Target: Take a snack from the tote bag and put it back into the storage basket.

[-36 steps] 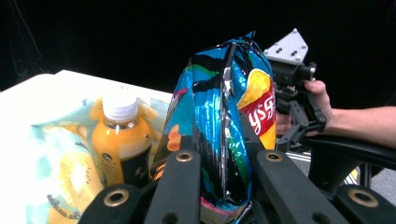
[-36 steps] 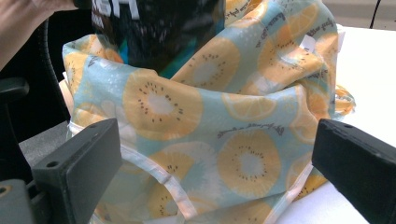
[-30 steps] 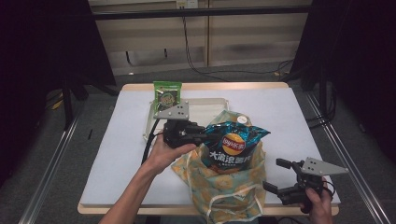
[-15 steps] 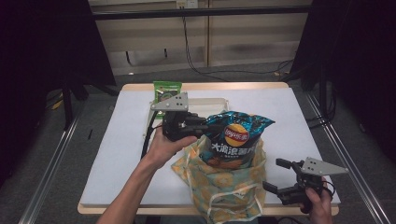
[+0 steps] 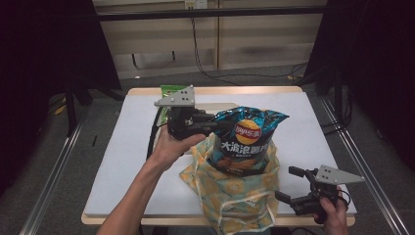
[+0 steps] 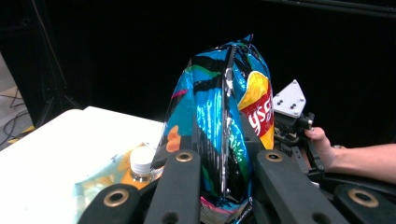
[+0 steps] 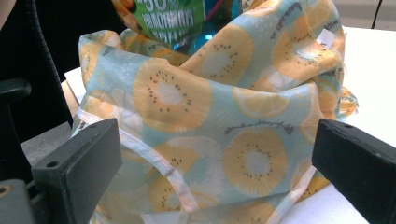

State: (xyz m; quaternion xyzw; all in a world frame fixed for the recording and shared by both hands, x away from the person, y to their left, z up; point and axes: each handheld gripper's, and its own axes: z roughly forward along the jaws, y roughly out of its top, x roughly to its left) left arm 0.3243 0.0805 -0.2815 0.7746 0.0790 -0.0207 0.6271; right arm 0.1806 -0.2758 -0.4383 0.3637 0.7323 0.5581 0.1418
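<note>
The chip bag (image 5: 244, 142) is shiny blue with a red and yellow logo. The cloth bag (image 5: 240, 196) is pale blue with yellow fruit slices. The table (image 5: 122, 161) is white.

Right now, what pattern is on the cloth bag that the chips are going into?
The cloth bag is pale blue with orange-yellow kiwi-like fruit slices, clearest in the right gripper view.

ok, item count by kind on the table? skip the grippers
Chip bags: 1, blue
Fabric tote bags: 1, kiwi print
Bottles: 1, white cap, inside the tote
Green packets: 1, at the far edge
Total: 4
</note>
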